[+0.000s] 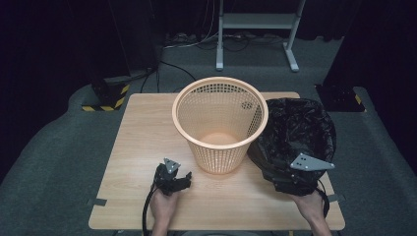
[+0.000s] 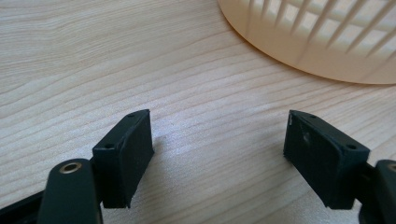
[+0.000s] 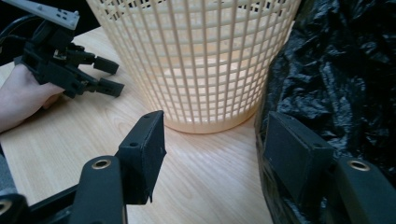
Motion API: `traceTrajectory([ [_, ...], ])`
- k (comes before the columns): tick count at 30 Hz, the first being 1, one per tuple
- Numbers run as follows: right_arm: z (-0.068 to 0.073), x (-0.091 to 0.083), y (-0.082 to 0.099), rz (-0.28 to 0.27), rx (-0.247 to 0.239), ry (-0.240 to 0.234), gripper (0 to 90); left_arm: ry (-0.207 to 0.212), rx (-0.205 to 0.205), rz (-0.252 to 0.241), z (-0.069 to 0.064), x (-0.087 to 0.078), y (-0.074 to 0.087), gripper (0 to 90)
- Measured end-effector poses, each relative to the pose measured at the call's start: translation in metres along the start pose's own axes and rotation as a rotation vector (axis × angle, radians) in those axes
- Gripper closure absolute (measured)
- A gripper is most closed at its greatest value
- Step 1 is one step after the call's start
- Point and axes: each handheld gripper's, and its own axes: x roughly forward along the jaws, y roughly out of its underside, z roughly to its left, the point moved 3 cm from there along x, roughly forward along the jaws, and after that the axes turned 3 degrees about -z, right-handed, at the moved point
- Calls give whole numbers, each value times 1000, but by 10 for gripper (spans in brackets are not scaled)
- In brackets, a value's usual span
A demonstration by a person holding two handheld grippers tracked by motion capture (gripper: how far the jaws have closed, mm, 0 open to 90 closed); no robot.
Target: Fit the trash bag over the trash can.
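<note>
On table (image 1: 137,147): one basket (image 1: 220,123), one bag (image 1: 295,142).

Matt plastic mesh basket (image 1: 220,123), glossy crinkled black bag (image 1: 300,132), smooth wood-grain table (image 1: 142,142).

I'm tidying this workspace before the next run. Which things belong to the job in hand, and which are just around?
In the job:
- black bin bag, beside the right gripper
- orange mesh wastebasket, upright on the table
- left gripper, open, resting near the basket

Just around:
- white metal stand on the floor behind
- yellow-black striped base
</note>
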Motion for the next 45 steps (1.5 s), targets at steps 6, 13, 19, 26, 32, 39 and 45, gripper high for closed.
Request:
traceTrajectory([
  [6, -3, -2, -1, 0, 2, 11, 380, -1, 1, 0, 0, 0, 0, 238],
  [13, -15, -6, -4, -15, 37, 61, 364, -2, -7, -5, 0, 0, 0, 238],
  [19, -21, -8, -4, -3, 37, 70, 355, -1, -6, -6, -1, 0, 0, 238],
  [26, -30, -11, -6, -6, 53, 75, 353, -1, -6, -7, -1, 0, 0, 238],
  [32, -38, -12, -7, -9, 61, 92, 352, -2, -6, -7, -1, 0, 0, 238],
  [39, -50, -12, -9, -8, 80, 119, 352, -1, -5, -7, -1, 0, 0, 238],
  [45, -57, -11, -14, -10, 82, 135, 352, -1, -5, -7, -1, 0, 0, 238],
])
